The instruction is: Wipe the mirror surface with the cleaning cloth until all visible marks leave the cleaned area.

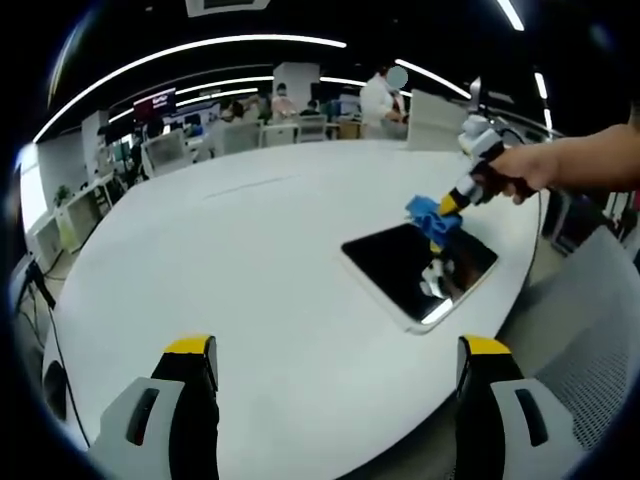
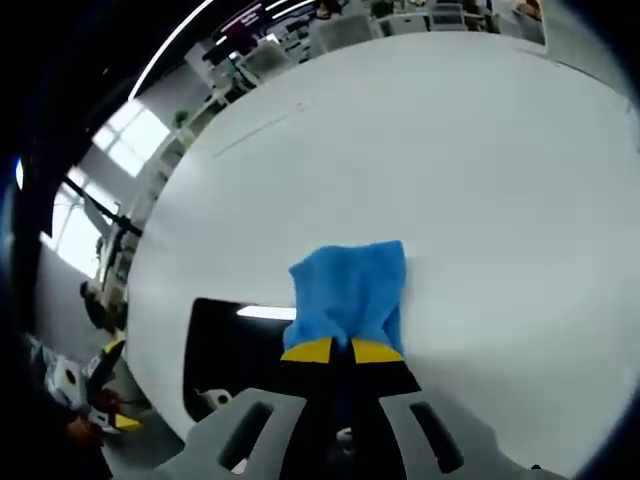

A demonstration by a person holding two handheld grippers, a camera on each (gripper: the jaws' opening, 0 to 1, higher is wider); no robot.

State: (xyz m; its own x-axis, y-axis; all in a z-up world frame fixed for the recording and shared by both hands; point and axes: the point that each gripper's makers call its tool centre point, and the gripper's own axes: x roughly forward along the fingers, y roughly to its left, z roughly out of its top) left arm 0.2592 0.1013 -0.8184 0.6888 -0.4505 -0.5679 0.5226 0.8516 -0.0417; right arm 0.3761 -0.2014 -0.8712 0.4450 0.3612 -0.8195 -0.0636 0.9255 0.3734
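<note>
Pinching the blue cleaning cloth [image 2: 350, 290], the right gripper [image 2: 335, 352] presses it on the mirror [image 1: 415, 268] — apparently its far edge. Left gripper [image 1: 335, 350] hangs spread, clear of the white table [image 1: 250, 260].

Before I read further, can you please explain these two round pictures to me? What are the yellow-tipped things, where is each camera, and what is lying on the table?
No robot is here: a person holds one hand-held gripper in each hand, and a fisheye camera rides on each. The left gripper view looks along the left hand-held gripper, whose yellow-tipped jaws stand wide apart and hold nothing. Across the white table it shows the person's hand with the right hand-held gripper at the mirror, a dark flat rectangle. The right gripper view looks along the right one: its jaws are shut on the blue cleaning cloth, which lies at the mirror's edge.
</note>
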